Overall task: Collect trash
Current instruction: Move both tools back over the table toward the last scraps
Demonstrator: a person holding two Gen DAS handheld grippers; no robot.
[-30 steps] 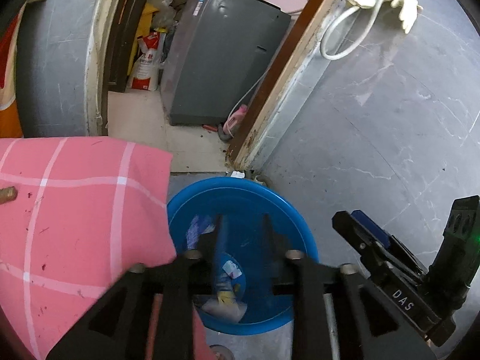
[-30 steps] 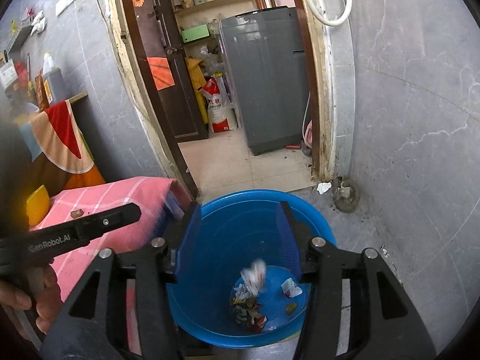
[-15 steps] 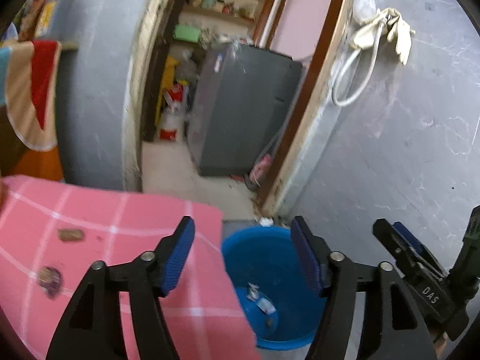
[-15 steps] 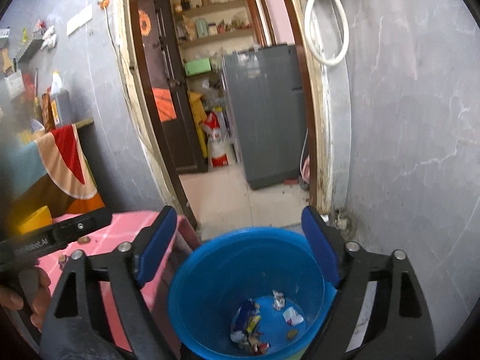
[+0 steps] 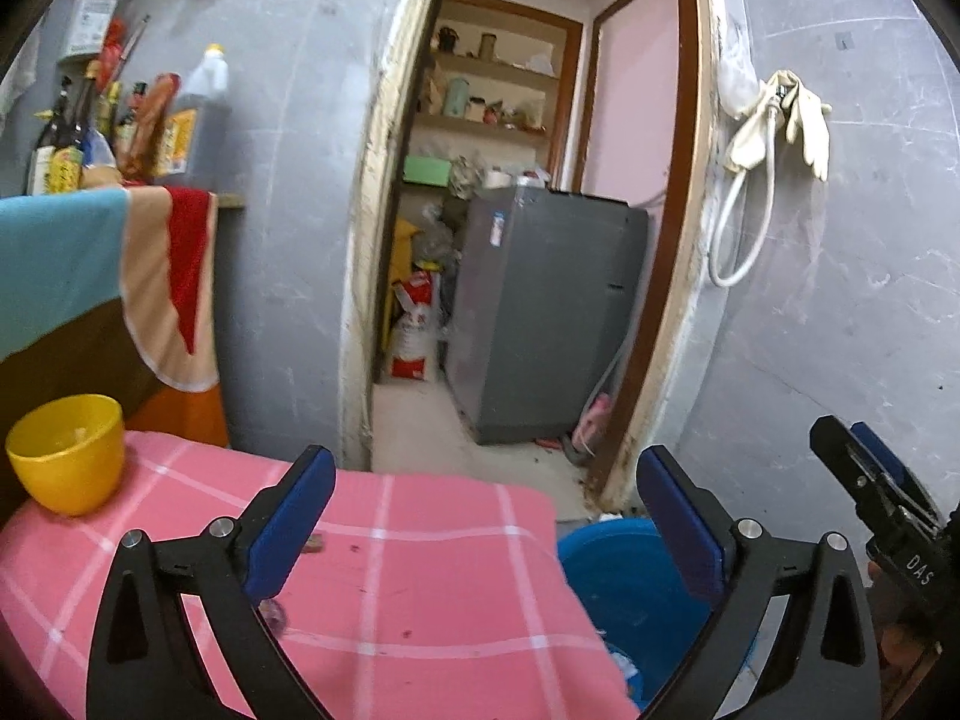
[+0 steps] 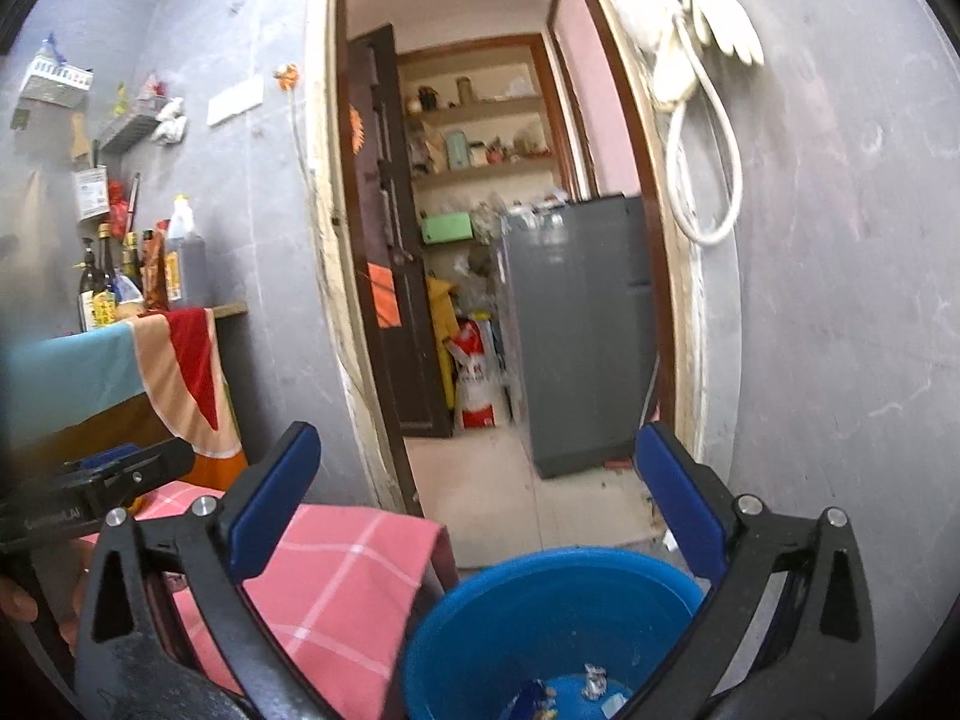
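My left gripper (image 5: 486,516) has its blue-padded fingers (image 5: 288,531) spread wide, the jaws having just been opening, and nothing sits between them. It hangs over the pink cloth with white check lines (image 5: 420,588) that covers the low table. On that cloth I see a small brown scrap (image 5: 314,543) beside the left finger pad and a darker scrap (image 5: 273,611) below it, partly hidden by the finger; I think both are bits of trash, though the blur keeps me from being sure. A round yellow plastic bowl (image 5: 66,453) stands on the far left corner of the cloth.

My right gripper (image 6: 477,495) is likewise wide open, its jaws having just been opening too, and empty. It sits above the round blue plastic bucket (image 6: 540,618), which stands on the floor just beside the table's right edge. Several small wrappers and scraps (image 6: 576,693) lie at the bucket's bottom. In the left wrist view the same bucket (image 5: 624,570) peeks out past the cloth's edge, and the other gripper's black frame shows at the far right.

Ahead, an open doorway frames a grey upright appliance (image 5: 540,312) and a red and white sack (image 5: 414,324) on the tiled floor. Pale rubber gloves (image 5: 792,120) and a looped white hose (image 5: 735,228) hang on the grey wall to the right of the door.
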